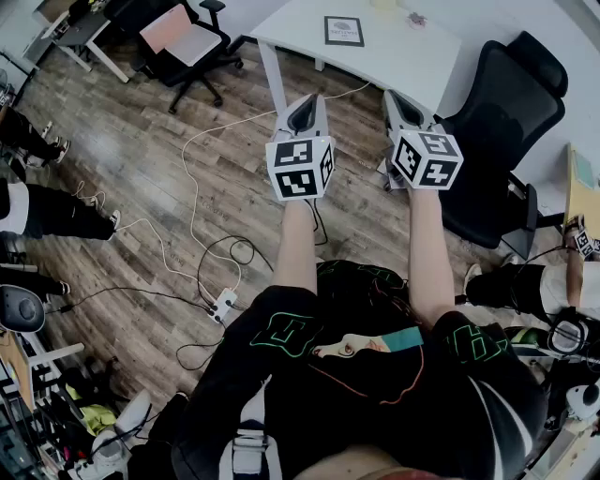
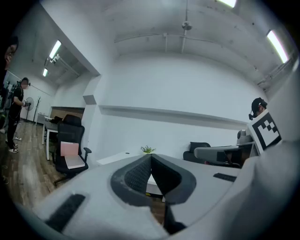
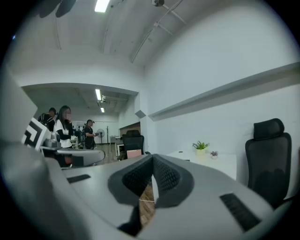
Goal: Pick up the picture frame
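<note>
The picture frame (image 1: 344, 31), dark-edged with a white face, lies flat on the white table (image 1: 309, 28) at the top of the head view. My left gripper (image 1: 305, 112) and right gripper (image 1: 403, 108) are held side by side over the wooden floor, short of the table and pointing toward it. In the left gripper view the jaws (image 2: 150, 157) meet with nothing between them. The right gripper (image 3: 153, 159) likewise has its pads together and empty. I cannot make out the frame in either gripper view. A small potted plant (image 3: 200, 146) stands on the table.
A black office chair (image 1: 511, 103) stands right of the table, and another chair holding a pink item (image 1: 183, 37) is at its left. Cables and a power strip (image 1: 223, 305) trail over the floor. People stand at the left edge (image 1: 37, 211).
</note>
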The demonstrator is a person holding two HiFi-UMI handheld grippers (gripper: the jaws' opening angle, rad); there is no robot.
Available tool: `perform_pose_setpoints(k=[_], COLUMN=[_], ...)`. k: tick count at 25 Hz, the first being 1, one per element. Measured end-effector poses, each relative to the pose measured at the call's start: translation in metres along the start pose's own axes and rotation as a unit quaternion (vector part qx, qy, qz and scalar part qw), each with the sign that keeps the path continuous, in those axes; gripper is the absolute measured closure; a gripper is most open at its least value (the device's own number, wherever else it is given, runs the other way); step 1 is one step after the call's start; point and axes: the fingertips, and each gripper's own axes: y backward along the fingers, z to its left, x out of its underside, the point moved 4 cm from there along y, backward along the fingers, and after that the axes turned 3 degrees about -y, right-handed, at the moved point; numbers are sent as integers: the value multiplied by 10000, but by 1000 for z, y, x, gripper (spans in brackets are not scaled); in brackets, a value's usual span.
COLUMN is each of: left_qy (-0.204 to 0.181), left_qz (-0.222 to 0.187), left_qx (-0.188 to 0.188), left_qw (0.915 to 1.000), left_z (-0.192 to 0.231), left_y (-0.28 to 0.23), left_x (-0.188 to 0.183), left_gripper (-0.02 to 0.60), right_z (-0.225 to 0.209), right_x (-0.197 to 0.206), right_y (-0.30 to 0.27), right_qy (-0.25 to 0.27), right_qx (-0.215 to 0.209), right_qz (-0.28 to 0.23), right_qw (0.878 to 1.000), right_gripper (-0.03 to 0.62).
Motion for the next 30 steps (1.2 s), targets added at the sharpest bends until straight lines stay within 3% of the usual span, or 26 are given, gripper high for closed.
perform_pose_setpoints(k=[8,14,30], left_qy=[-3,50,193], left_qz=[-58,-113,-137], left_qx=[116,227,69], left_qw=[9999,9997,9997], left_z=[4,0,31], left_y=[-11,-14,-11], left_x=[1,-1,2], left_gripper=[575,575,575], right_z=[6,-1,7], right_x=[2,-1,-1], right_y=[-7,-3,-25], right_qy=[-8,50,-57], right_qx=[-145,117,107], right_qz=[-117,-170,-70], right_qw=[9998,9998,9999], right_gripper=[591,589,589])
